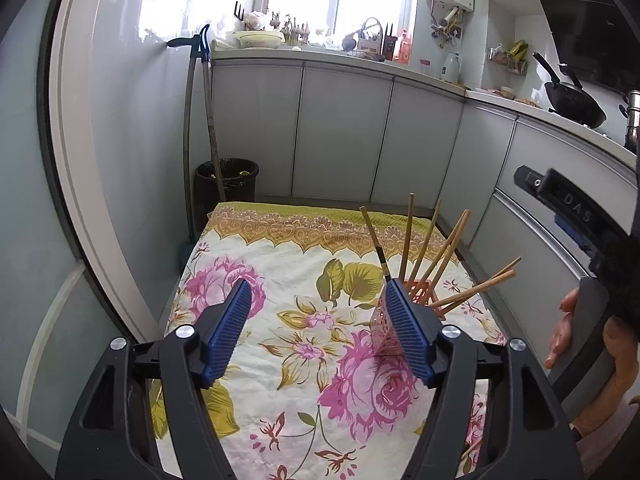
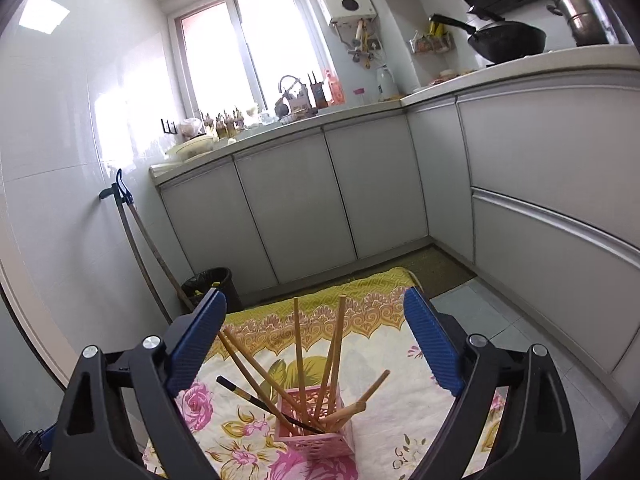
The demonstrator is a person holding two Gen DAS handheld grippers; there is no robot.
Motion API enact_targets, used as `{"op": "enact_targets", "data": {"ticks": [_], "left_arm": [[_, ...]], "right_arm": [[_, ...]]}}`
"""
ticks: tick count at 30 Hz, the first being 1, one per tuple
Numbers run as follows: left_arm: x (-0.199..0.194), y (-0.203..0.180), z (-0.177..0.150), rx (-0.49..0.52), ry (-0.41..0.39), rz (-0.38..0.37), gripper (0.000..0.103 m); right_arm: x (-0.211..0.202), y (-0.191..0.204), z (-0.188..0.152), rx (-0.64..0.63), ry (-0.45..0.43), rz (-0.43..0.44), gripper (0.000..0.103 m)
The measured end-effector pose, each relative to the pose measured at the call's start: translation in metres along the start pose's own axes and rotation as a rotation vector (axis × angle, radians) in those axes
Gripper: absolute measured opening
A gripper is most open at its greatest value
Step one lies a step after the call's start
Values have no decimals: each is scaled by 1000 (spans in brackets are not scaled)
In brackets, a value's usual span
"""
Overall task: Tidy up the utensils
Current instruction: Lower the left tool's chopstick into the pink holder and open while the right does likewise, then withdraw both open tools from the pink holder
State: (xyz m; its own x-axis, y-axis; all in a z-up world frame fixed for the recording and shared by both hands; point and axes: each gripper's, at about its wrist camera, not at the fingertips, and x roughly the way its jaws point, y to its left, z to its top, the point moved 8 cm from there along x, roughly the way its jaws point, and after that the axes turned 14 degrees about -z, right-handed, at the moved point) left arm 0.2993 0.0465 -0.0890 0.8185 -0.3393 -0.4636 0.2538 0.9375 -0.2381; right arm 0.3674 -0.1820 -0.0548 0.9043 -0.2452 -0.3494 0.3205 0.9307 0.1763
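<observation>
Left claw (image 1: 316, 328) spread apart, nothing between the blue pads (image 1: 230, 330) — only floral cloth (image 1: 280, 280) below. Right-hand pad of it just beside the pink holder (image 1: 384, 332), partly hiding it; cannot tell whether touching. Right claw (image 2: 316, 352) wide apart too, empty, hovering above the holder (image 2: 316, 428). Holder upright on the cloth, toward the cloth's right side in the left wrist view. Wooden chopsticks (image 2: 298, 356) standing in it, fanned out at varied tilts; one dark chopstick (image 2: 256, 402) among them, leaning left in the right wrist view. At the right edge of the left wrist view, a hand (image 1: 588, 344) around the grey handle of the other tool. Beyond the cloth: grey cabinets (image 1: 340, 128), a black bin (image 1: 226, 180) in the corner, a wok (image 2: 508, 40) on the desk.
</observation>
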Motion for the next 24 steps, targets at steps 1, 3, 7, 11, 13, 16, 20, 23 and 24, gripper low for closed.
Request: {"op": "enact_targets", "data": {"ticks": [1, 3, 7, 11, 13, 16, 20, 23, 24], "left_arm": [[-2, -2, 1, 0, -8, -3, 77], [-7, -5, 1, 7, -19, -6, 84], [-15, -14, 0, 27, -29, -13, 93], [-17, -24, -6, 52, -15, -22, 95], [-17, -31, -10, 71, -4, -26, 96], [-17, -41, -15, 93, 13, -34, 96], [-18, -54, -20, 119, 21, -42, 96], [-17, -66, -27, 155, 34, -43, 96], [-16, -71, -30, 175, 42, -46, 96]], "right_arm": [[-7, -3, 3, 0, -5, -9, 95], [-24, -15, 9, 6, -22, -45, 96], [-52, -42, 3, 2, 13, -98, 96], [-77, -74, -24, -15, 83, -136, 96], [-89, -89, -41, -19, 118, -151, 96], [-103, -107, -66, -33, 167, -189, 96], [-121, -124, -87, -70, 162, -242, 96], [-134, -128, -95, -102, 147, -269, 96], [-139, -128, -96, -105, 132, -278, 96]]}}
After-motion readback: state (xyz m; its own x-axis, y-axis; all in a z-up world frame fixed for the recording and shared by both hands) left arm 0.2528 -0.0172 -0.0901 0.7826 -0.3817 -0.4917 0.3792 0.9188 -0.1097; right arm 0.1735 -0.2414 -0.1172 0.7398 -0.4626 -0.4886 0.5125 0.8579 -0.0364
